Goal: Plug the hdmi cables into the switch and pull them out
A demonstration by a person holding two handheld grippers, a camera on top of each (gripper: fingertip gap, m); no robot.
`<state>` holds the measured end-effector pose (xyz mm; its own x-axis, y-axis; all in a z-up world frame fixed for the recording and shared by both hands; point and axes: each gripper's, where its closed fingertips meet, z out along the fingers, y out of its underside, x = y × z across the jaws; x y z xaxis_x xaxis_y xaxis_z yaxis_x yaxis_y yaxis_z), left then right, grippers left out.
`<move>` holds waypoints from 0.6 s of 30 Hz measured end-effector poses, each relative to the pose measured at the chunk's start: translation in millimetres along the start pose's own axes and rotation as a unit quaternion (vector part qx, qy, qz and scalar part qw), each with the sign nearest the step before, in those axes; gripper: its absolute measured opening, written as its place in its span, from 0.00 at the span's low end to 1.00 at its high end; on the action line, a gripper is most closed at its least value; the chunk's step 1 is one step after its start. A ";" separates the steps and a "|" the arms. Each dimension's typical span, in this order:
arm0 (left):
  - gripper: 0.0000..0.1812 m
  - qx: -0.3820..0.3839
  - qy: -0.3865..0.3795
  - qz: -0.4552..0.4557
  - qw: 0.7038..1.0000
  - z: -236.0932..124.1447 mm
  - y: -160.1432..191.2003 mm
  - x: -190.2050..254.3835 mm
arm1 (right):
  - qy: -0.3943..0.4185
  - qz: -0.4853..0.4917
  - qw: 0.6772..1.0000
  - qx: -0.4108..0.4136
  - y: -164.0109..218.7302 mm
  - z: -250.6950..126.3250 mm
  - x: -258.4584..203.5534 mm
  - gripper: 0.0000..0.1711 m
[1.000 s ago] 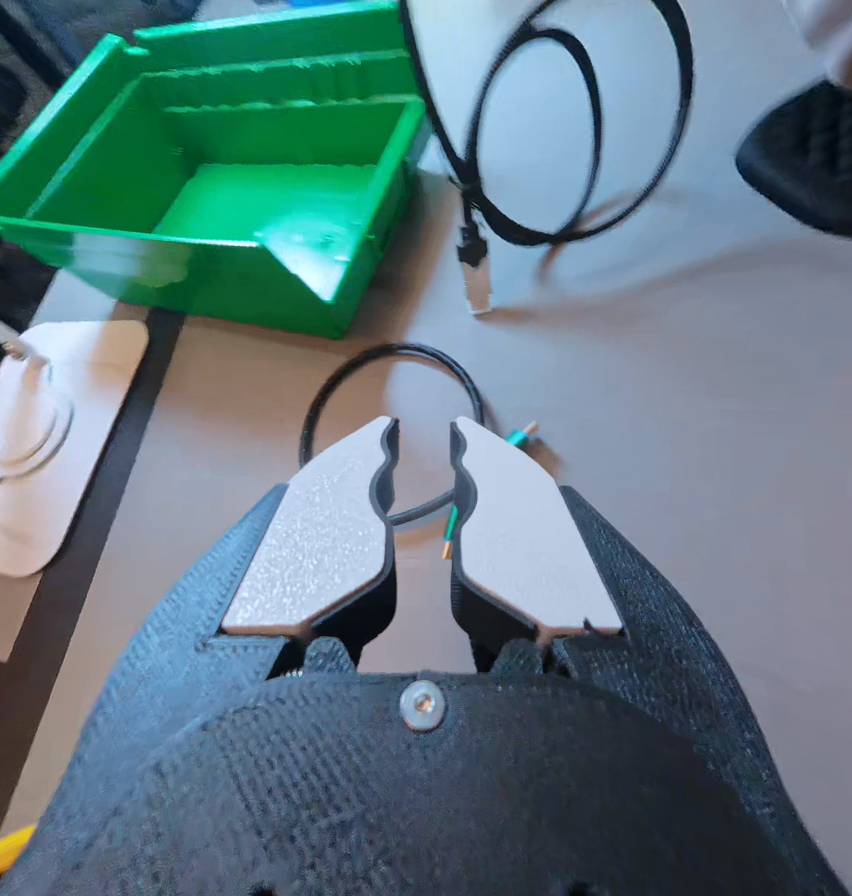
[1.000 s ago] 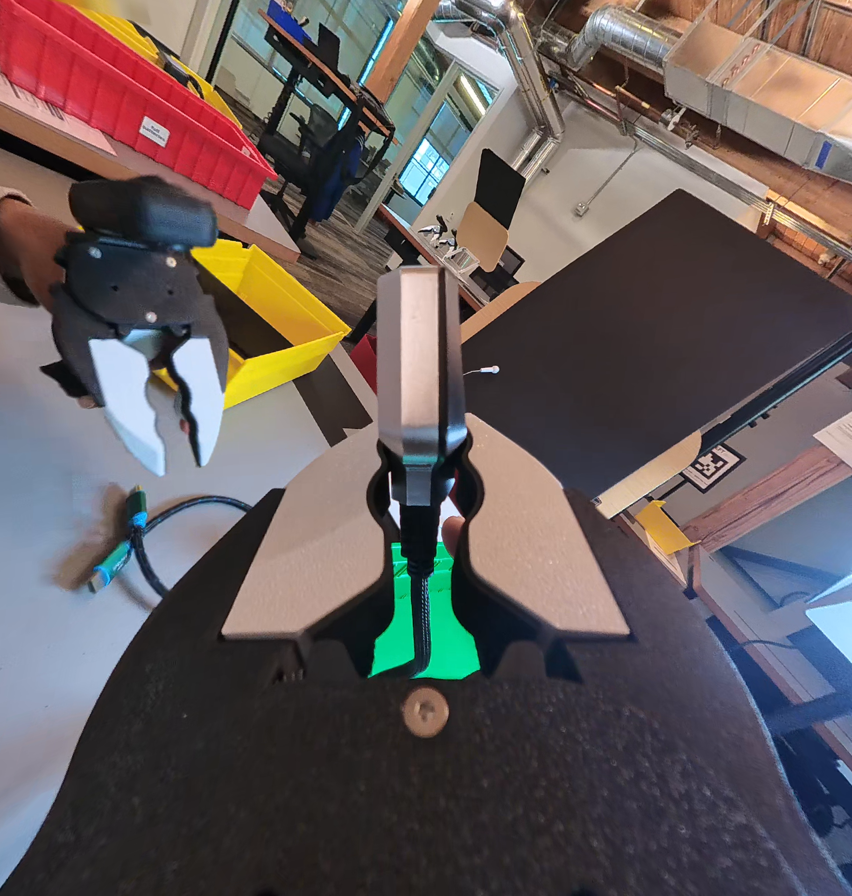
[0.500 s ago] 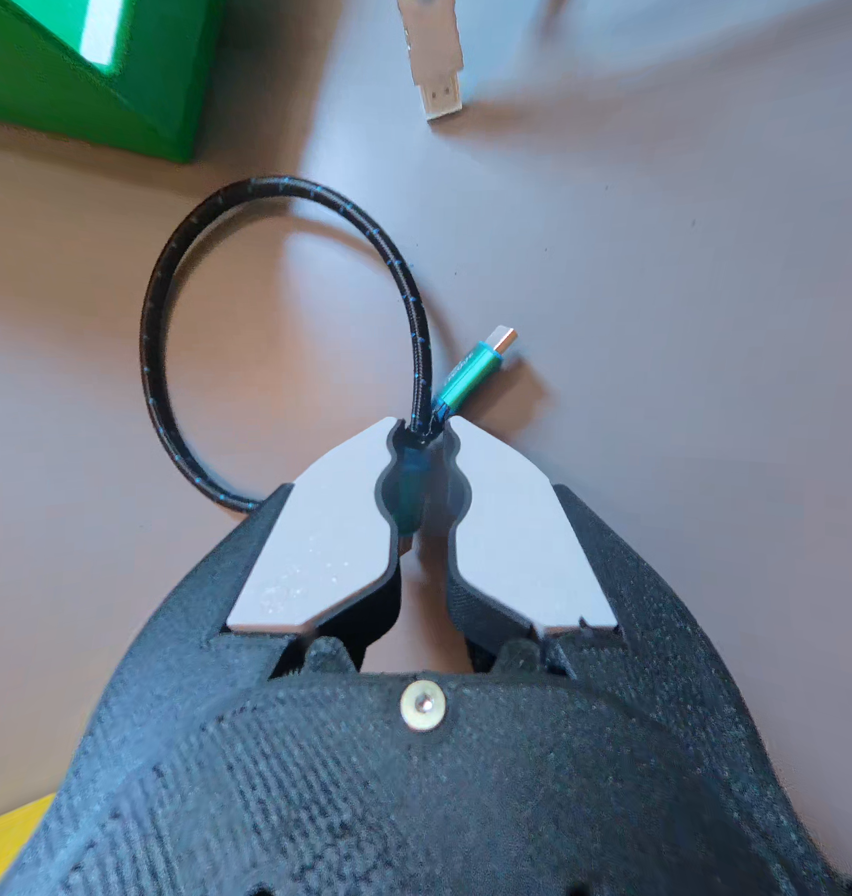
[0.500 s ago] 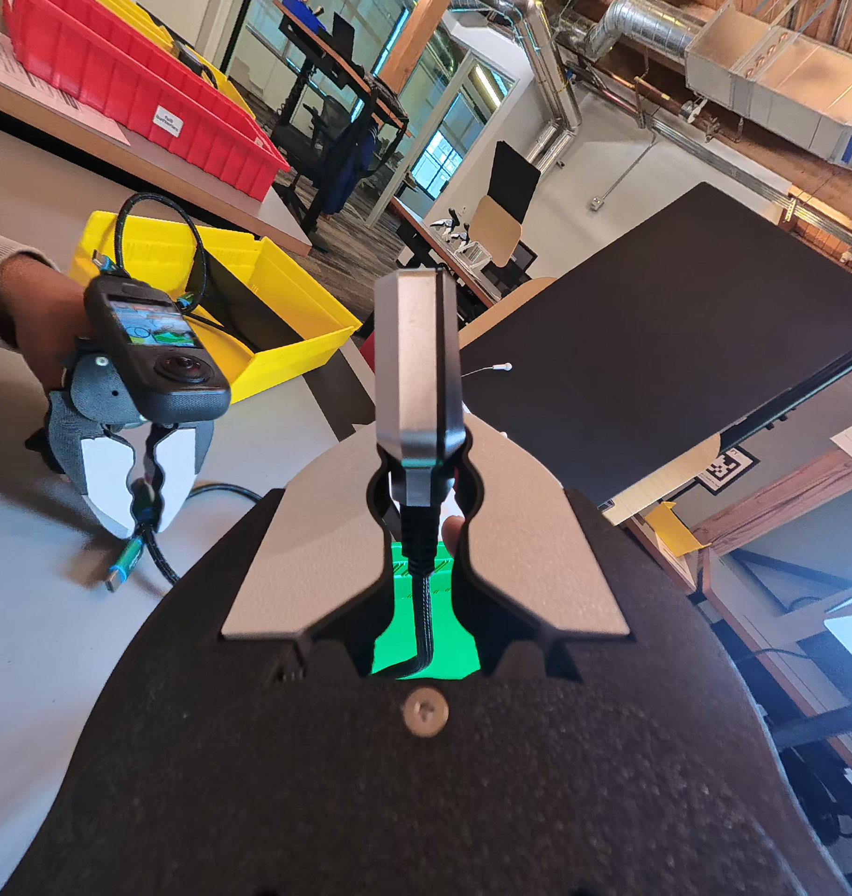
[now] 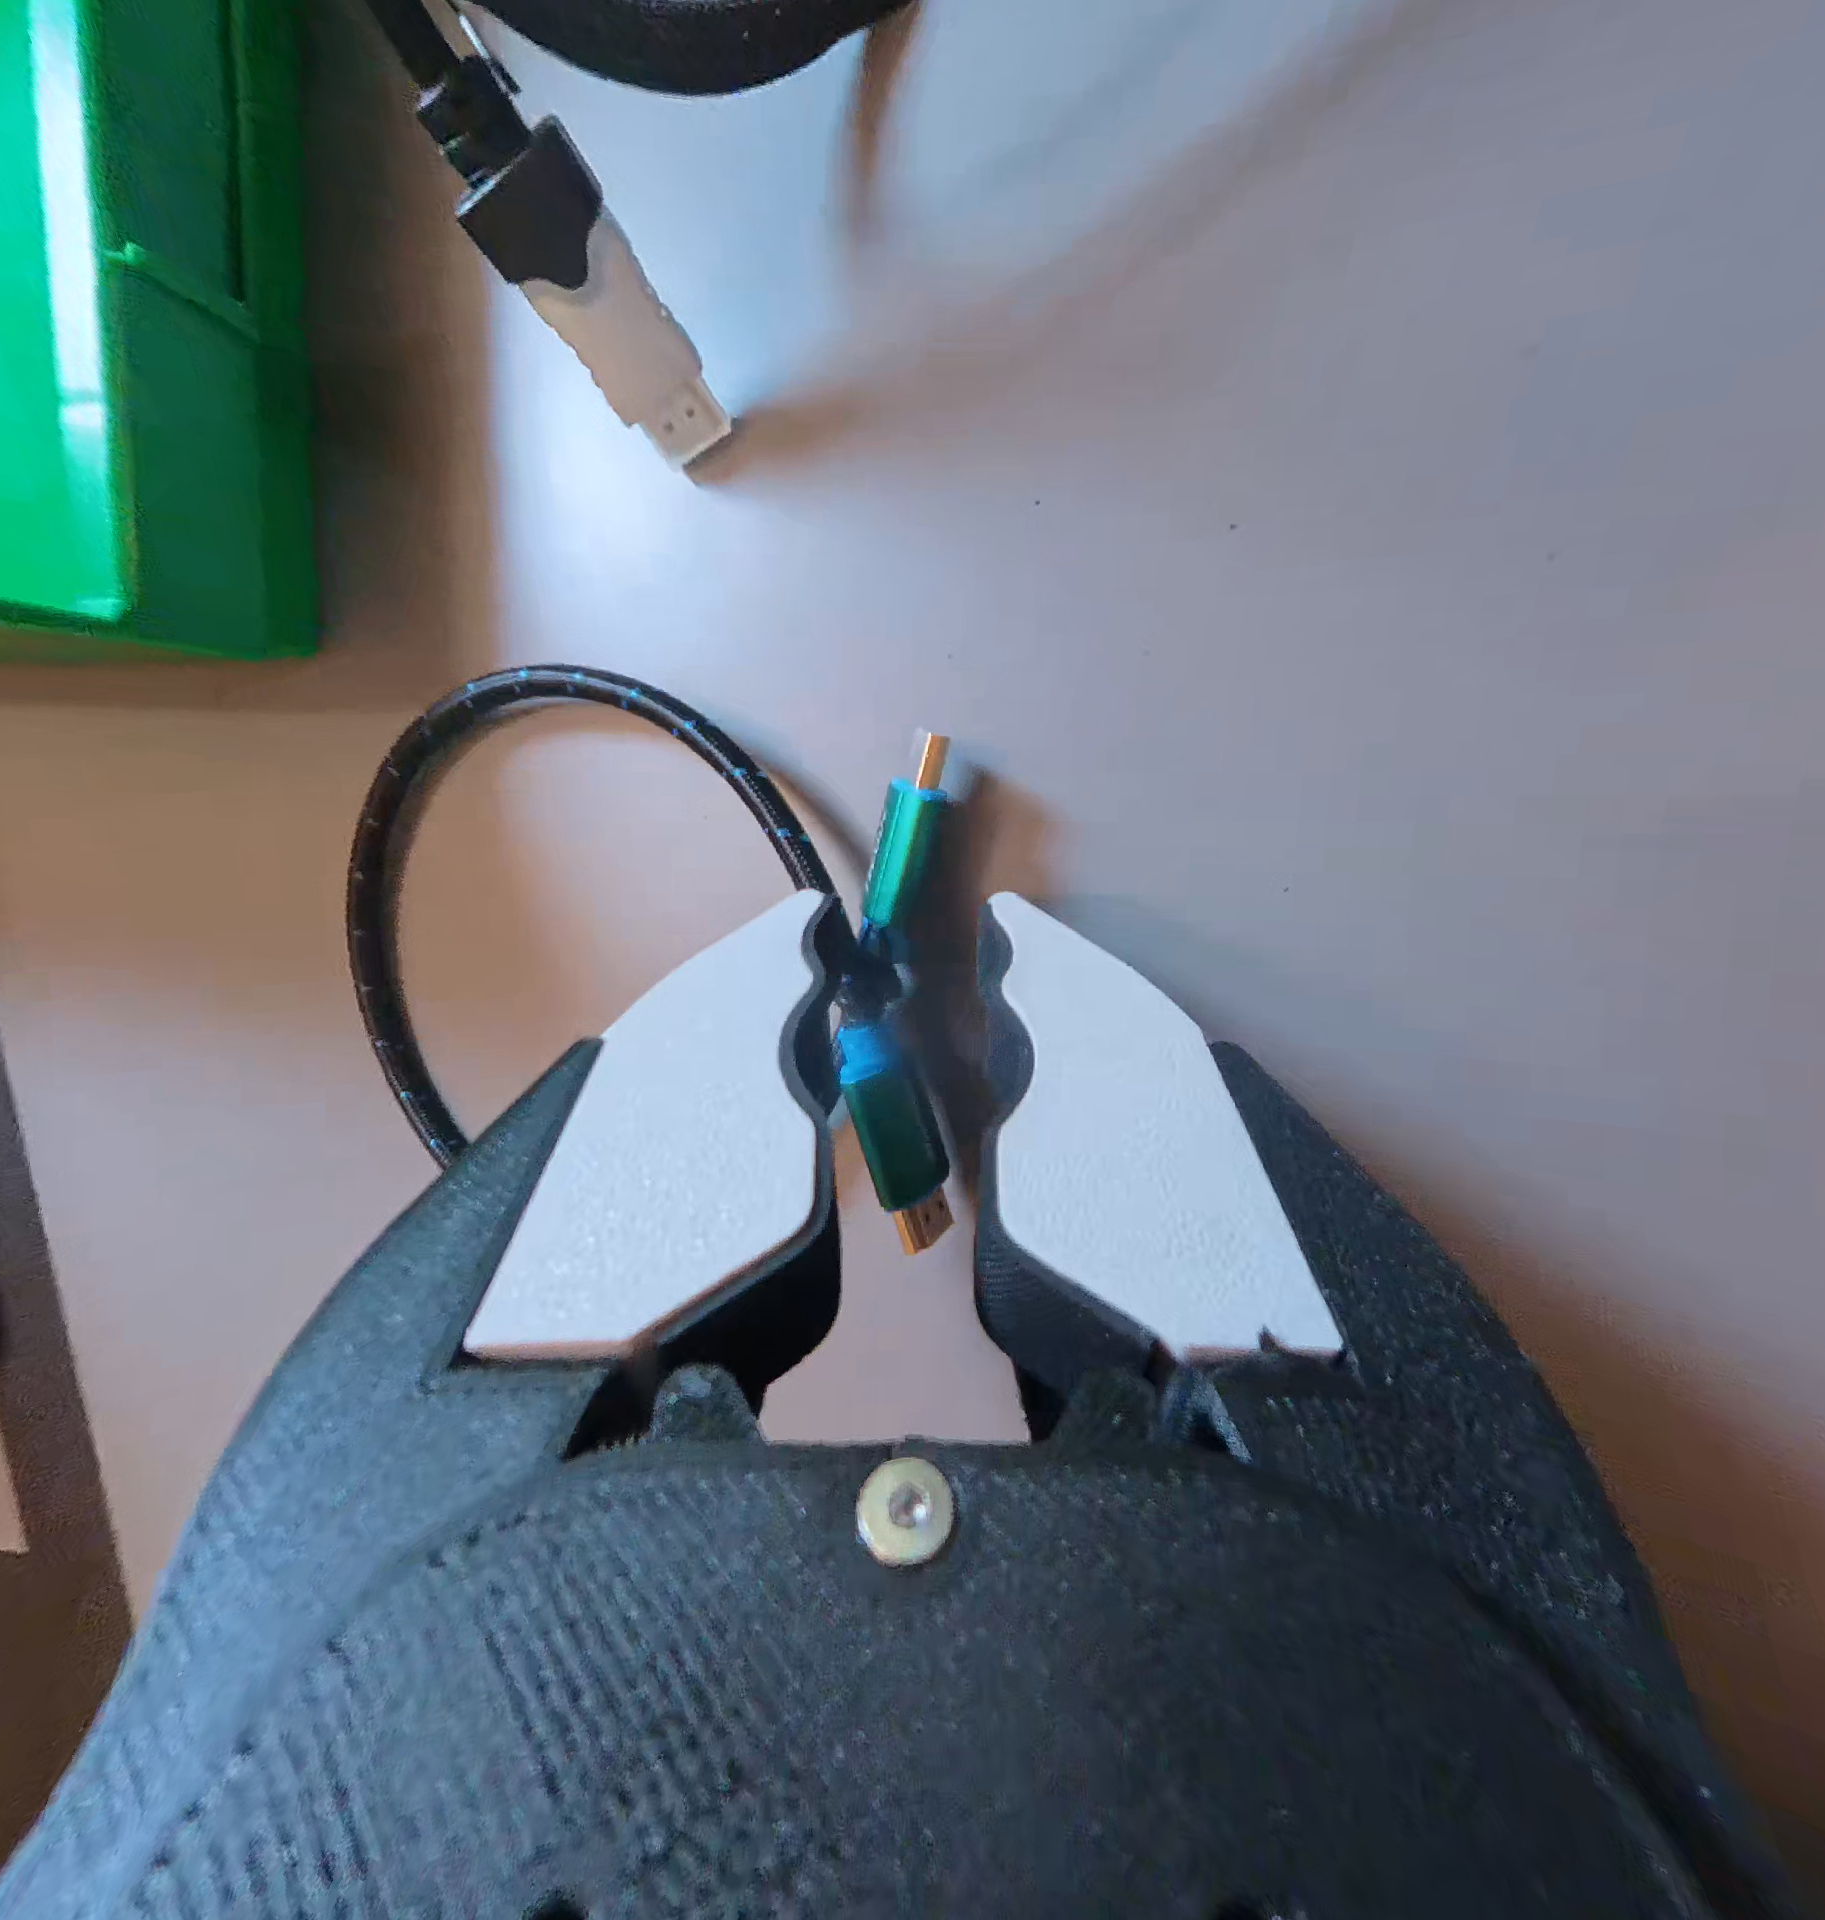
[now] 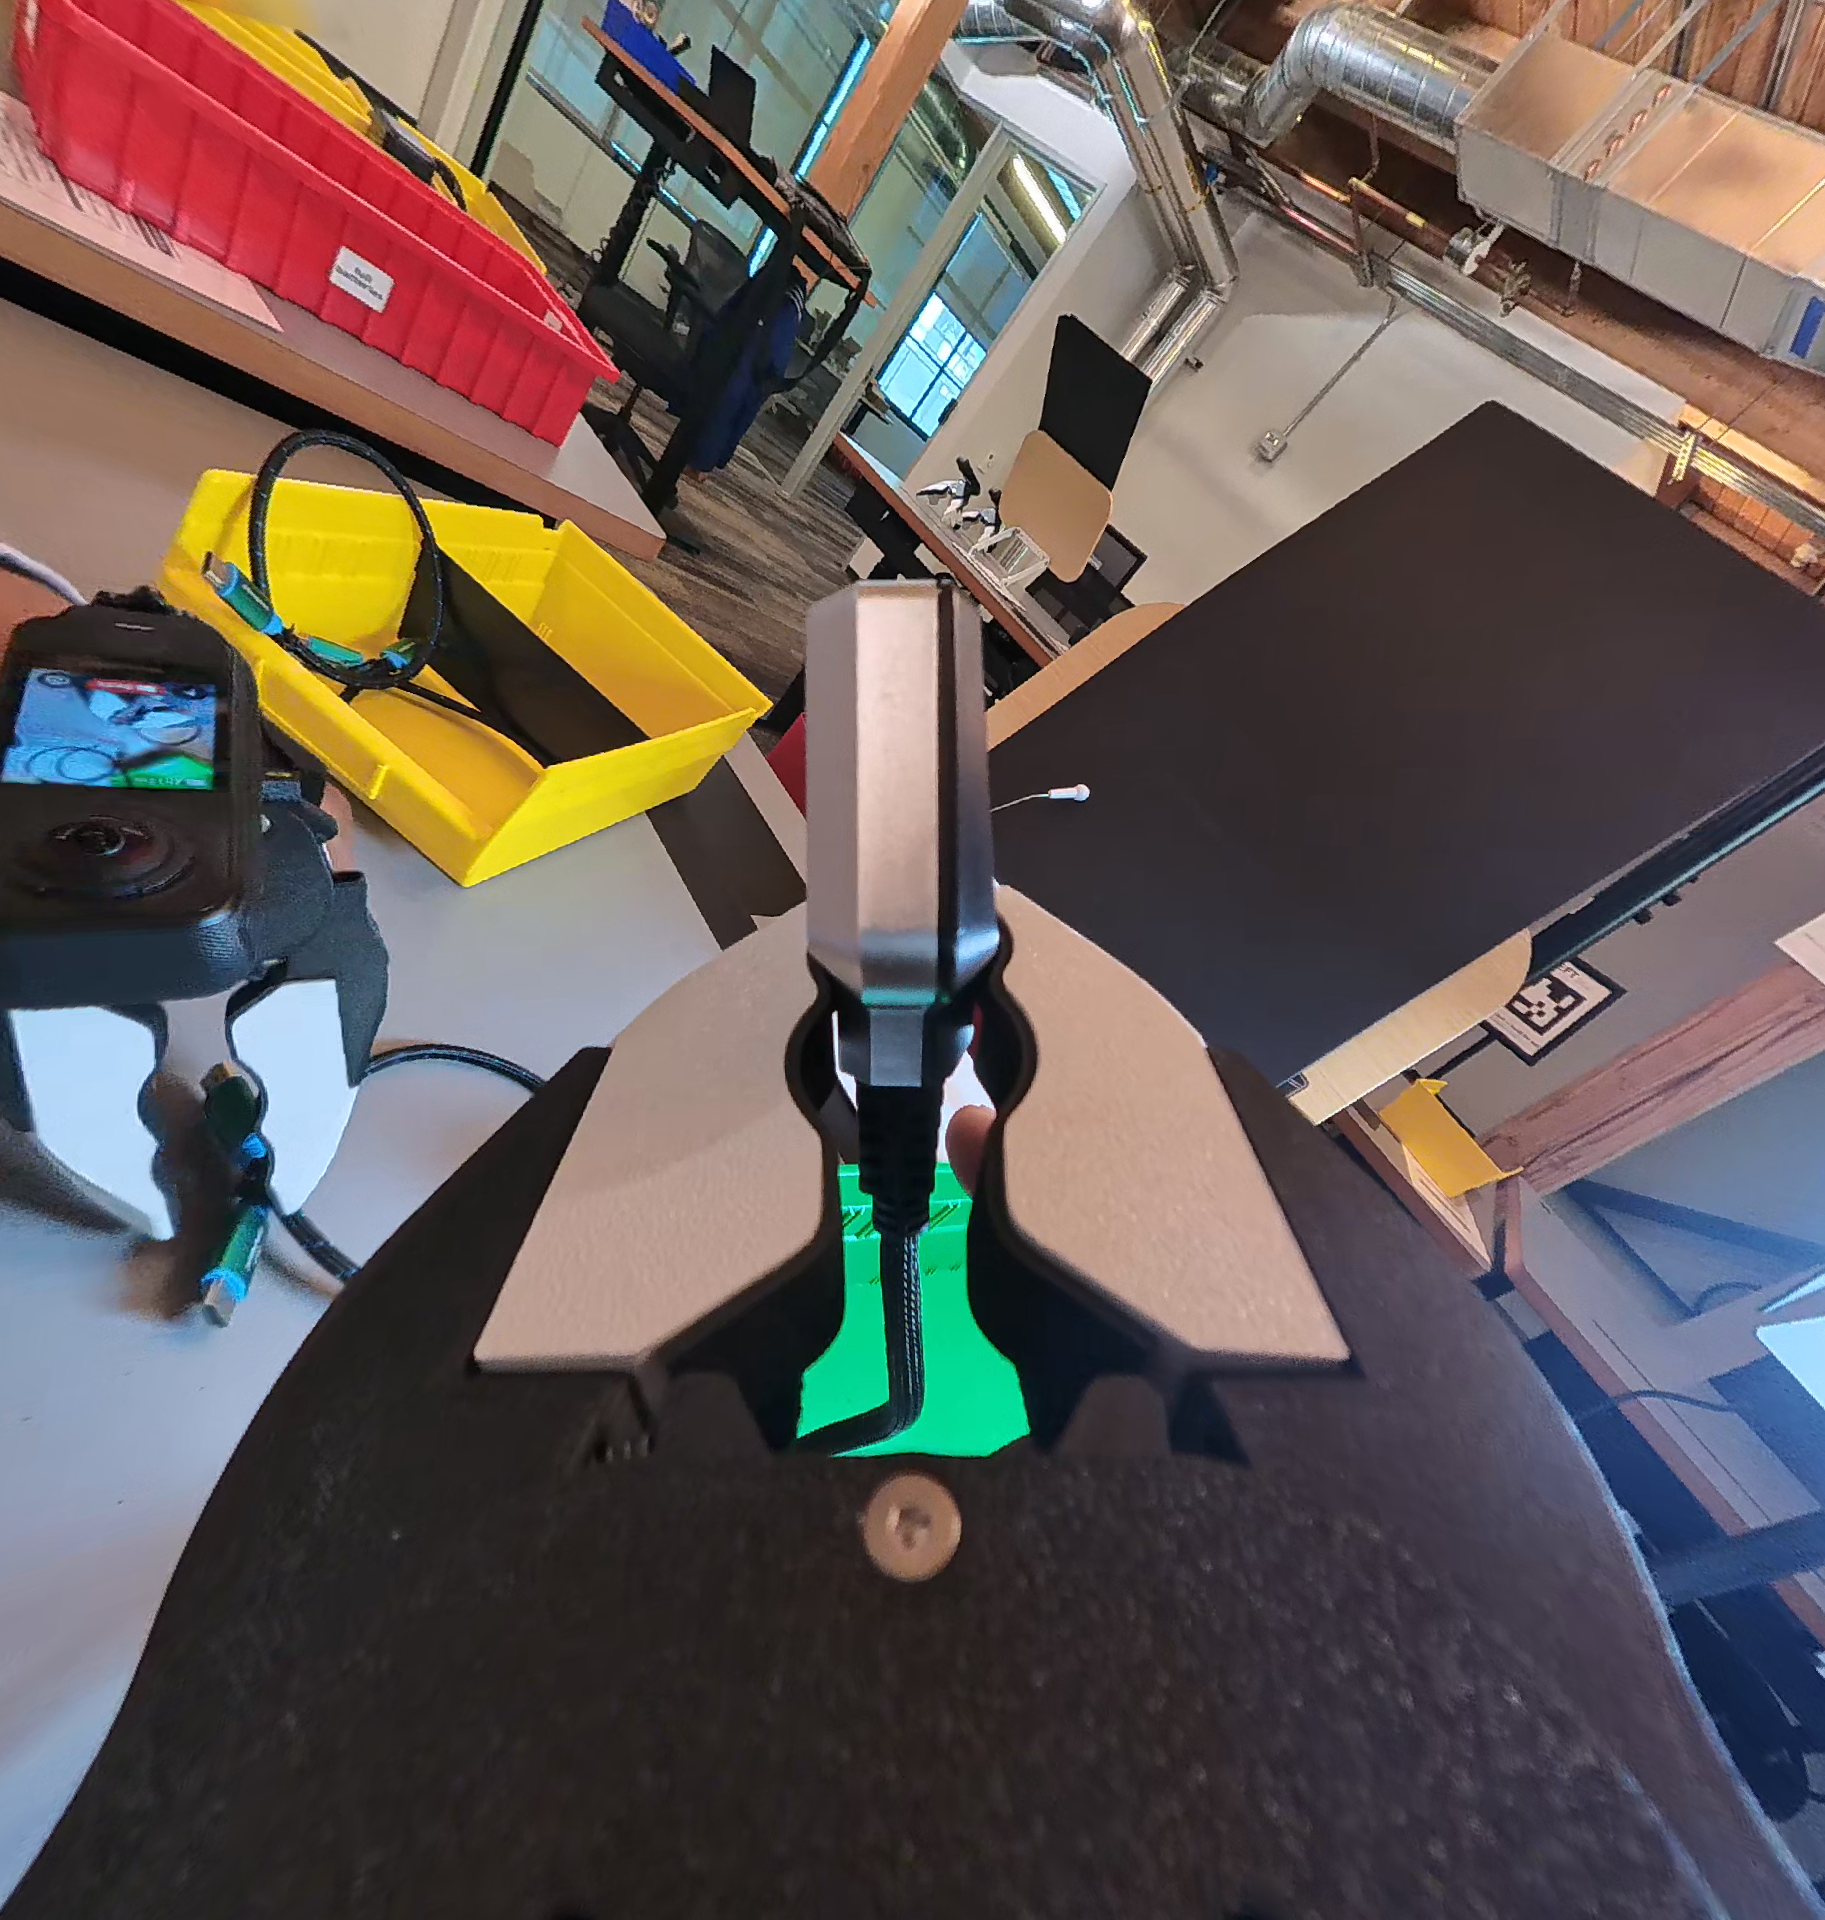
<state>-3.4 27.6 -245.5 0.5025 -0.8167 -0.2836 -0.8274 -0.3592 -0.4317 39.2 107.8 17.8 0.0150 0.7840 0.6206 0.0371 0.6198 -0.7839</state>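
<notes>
Stage: While neither cable looked seated in the switch, I judged the task barely begun, with the plugging and all the pulling out still to come.
Right gripper [image 6: 908, 1023]: its jaws were clamped on the neck of the switch [image 6: 892, 790], a grey metal body held upright in the air with its own braided lead [image 6: 903, 1299] running down between the fingers.
Left gripper [image 5: 903, 940]: its jaws stood apart, low over the worktop [image 5: 1407, 623], straddling the short HDMI cable [image 5: 388, 894] without pinching it (the gap on the right side was plain).
Short cable: a black braided loop with two green plugs; one plug [image 5: 892, 1143] lay between the jaws pointing back toward the gripper body, the other [image 5: 903, 842] just beyond the fingertips, both on the worktop.
Silver plug [image 5: 627, 343]: this sat on the end of a dark lead, hanging or lying farther out, near the green bin [image 5: 108, 364]; I could not tell whether it touched the surface.
Spare: another coiled cable [image 6: 336, 582] with green ends rested in the yellow bin [image 6: 596, 748], untouched.
Ports: the switch's sockets were not visible to me, so whether anything sat in them could not be seen.
Left to do: grip a green plug, bring it to the switch, insert, withdraw, and repeat with the rest.
</notes>
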 end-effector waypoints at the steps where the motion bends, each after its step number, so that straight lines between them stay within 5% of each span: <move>1: 0.14 -0.008 -0.006 0.000 1.000 -0.8 2.2 -2.2 | 0.000 0.001 1.000 0.000 0.2 0.1 0.1 0.13; 7: 0.17 -0.027 -0.013 -0.019 0.999 1.3 17.8 -10.9 | -0.003 0.004 1.000 0.002 0.8 1.3 -0.9 0.13; 11: 0.09 -0.006 -0.006 -0.036 0.999 8.1 15.4 -12.4 | -0.008 0.001 1.000 0.001 1.8 3.1 -3.7 0.13; 18: 0.08 0.029 -0.118 -0.087 0.989 -29.1 14.3 -60.4 | -0.009 -0.014 1.000 -0.002 4.1 2.4 -4.4 0.13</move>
<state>-52.9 58.6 -209.6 0.6864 -0.6137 -0.3902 -0.7108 -0.4527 -0.5384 36.9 106.9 11.9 -0.0049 0.7666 0.6421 0.0415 0.6417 -0.7658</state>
